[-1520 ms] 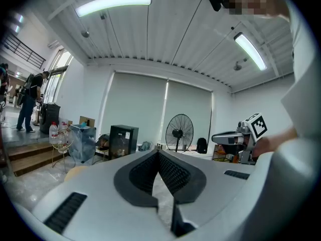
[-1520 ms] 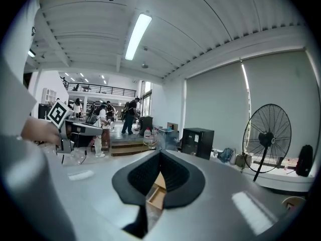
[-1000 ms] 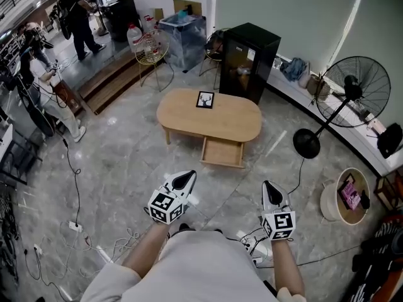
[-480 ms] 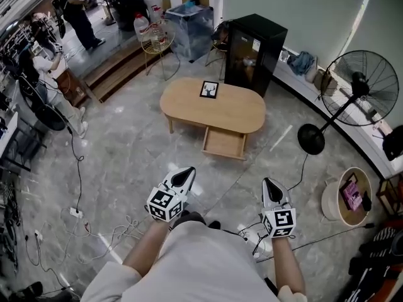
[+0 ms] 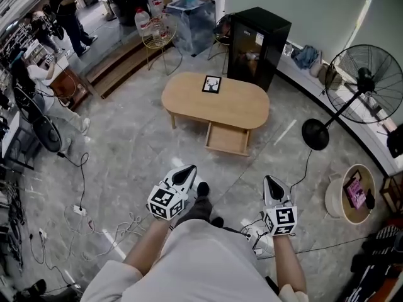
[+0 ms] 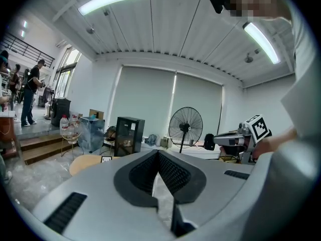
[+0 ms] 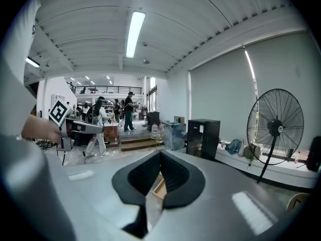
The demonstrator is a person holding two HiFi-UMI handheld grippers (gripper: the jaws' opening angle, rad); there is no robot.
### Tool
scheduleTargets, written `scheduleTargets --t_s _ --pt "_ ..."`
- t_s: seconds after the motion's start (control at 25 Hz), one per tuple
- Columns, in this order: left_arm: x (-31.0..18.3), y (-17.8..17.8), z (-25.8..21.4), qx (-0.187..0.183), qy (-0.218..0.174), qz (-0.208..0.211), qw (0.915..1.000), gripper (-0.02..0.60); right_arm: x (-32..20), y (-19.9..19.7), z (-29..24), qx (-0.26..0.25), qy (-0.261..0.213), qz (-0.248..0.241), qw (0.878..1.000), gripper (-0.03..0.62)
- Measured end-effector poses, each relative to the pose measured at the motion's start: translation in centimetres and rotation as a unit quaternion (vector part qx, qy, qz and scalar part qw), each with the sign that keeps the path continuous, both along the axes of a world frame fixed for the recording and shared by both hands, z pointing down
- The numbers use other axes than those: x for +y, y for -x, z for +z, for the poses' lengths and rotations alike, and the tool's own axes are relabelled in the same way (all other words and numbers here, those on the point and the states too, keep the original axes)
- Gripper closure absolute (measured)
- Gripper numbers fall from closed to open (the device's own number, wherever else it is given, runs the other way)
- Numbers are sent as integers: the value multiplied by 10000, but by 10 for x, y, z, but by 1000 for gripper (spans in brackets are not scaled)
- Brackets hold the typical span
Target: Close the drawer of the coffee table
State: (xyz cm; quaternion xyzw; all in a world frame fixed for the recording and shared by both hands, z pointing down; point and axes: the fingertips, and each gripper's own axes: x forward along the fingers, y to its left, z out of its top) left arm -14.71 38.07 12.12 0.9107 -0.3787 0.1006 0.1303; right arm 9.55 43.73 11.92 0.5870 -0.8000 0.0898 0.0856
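The oval wooden coffee table [image 5: 236, 109] stands on the floor some way ahead of me. Its drawer [image 5: 228, 138] hangs pulled out on the near side and looks empty. Both grippers are held level in front of my body, well short of the table and touching nothing. My left gripper [image 5: 187, 171] is shut with nothing in it, its jaws [image 6: 158, 153] meeting at the tips. My right gripper [image 5: 271, 182] is shut and empty too. Through the slit under the right gripper's [image 7: 160, 153] jaws a corner of the drawer [image 7: 157, 186] shows.
A small framed deer picture [image 5: 212, 84] lies on the tabletop. A black cabinet [image 5: 259, 33] stands behind the table and a standing fan [image 5: 362, 74] to its right. A round basket [image 5: 334, 197] is at right, cables [image 5: 82, 212] trail at left, and people stand at the back left.
I have stepped towards the table, and a dark shoe now shows between the grippers. Both grippers stay shut and keep their places in the view.
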Motion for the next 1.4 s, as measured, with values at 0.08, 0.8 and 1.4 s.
scheduleTargets --t_s 0.08,0.8,1.4 --pt "-11 1 4 17 20 10 10000 574 -9 1 3 26 18 5 10000 583" --pt "-176 -15 37 18 394 461 9982 574 -154 1 25 247 451 288 9983 583" --pt "-320 -6 67 -102 578 912 9941 574 -283 25 51 454 825 458 9945 583"
